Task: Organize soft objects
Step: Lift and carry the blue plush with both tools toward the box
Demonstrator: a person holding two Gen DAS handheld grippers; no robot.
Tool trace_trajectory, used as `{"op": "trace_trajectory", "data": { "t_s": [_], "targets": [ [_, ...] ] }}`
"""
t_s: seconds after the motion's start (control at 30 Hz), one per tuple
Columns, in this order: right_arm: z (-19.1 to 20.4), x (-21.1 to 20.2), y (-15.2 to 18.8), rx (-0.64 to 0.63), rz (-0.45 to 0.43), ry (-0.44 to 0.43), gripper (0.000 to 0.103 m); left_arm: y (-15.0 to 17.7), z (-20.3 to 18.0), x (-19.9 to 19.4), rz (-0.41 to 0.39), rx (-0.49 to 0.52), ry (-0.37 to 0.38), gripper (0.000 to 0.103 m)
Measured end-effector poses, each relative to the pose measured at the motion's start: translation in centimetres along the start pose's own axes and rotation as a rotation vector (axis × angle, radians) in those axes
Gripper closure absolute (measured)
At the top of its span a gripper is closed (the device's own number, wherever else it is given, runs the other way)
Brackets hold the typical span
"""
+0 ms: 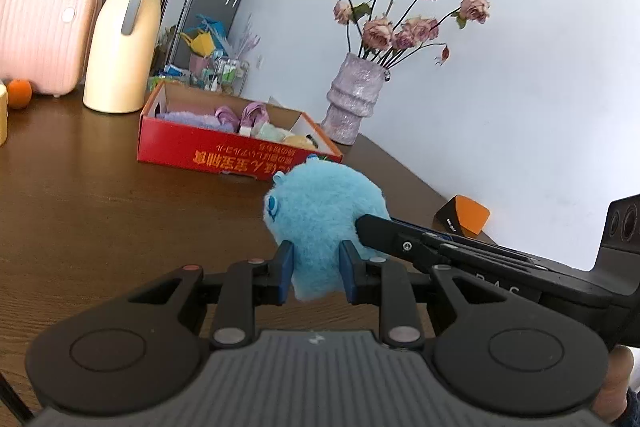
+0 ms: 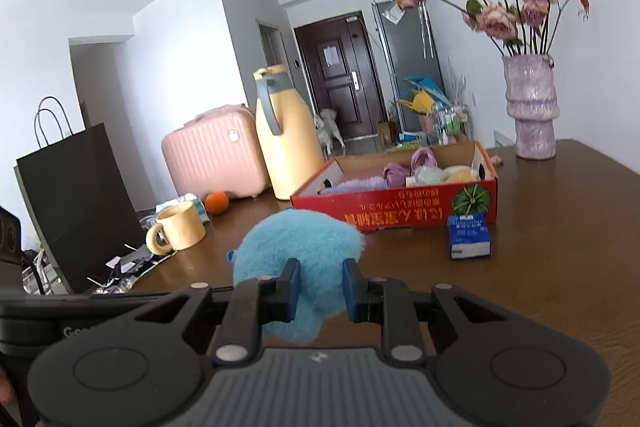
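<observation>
Two hand-held grippers share one load: left hand-held gripper (image 1: pixel 317 267) is pinched narrow on the blue plush (image 1: pixel 324 223), and right hand-held gripper (image 2: pixel 320 287) is likewise narrow, pads sunk into the fluff, w/ its finger (image 1: pixel 384 231) pressing the toy's right flank in the left view. Plush hangs above the table (image 1: pixel 100 207), short of the red box (image 1: pixel 224 155), which already holds other soft items. Best approach IMO: keep both grips matched, clear the near wall, then release over a free spot, w/o nudging the vase (image 1: pixel 352 99).
</observation>
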State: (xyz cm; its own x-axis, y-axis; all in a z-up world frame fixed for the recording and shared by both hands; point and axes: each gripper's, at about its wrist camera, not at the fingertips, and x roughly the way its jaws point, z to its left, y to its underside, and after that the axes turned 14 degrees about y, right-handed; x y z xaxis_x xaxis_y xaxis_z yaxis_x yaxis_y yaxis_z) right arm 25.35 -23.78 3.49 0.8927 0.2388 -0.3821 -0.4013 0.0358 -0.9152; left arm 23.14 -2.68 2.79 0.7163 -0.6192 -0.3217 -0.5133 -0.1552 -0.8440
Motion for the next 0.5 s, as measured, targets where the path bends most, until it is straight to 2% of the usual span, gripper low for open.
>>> {"op": "trace_trajectory", "data": {
  "t_s": [0.3,0.5],
  "targets": [
    [-0.1,0.5,-1.4,0.001,-0.02,-0.006,0.081,-1.3,0.5,0.8,-0.012,0.015,0.004,0.079],
    [-0.5,4.8,-5.5,-0.032,-0.071,0.001,0.081,-5.5,2.4,4.0,-0.032,0.025,0.021,0.079]
  ]
}}
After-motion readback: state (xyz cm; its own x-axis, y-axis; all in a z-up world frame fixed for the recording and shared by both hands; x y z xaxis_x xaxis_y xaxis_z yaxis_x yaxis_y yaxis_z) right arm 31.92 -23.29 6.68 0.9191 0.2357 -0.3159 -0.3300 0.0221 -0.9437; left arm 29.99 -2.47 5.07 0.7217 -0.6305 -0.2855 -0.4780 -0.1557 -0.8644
